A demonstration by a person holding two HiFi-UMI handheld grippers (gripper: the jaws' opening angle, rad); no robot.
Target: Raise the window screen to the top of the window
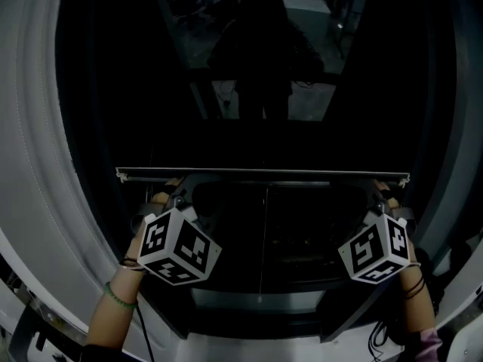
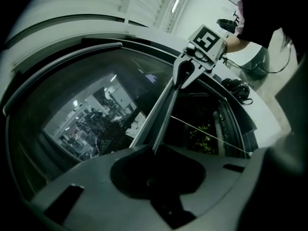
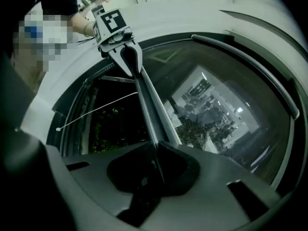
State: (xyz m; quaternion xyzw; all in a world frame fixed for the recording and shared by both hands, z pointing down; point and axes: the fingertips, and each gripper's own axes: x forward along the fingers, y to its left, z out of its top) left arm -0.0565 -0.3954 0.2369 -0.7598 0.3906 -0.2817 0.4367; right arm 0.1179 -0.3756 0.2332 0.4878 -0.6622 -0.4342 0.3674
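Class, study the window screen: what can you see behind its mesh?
Behind the window screen sits dark glass reflecting a lit room; outdoors there is hidden. Below the screen bar, uncovered glass shows green foliage.

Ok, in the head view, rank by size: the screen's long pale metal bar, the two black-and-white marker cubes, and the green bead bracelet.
1. Long pale metal screen bar.
2. Left black-and-white marker cube and right marker cube: near alike, left perhaps only nearer.
3. Green bead bracelet.

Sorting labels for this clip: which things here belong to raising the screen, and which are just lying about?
Job in hand: screen bar; left gripper and right gripper, both clamped on its ends; window frame.
Lying about: black cables; plants outside.
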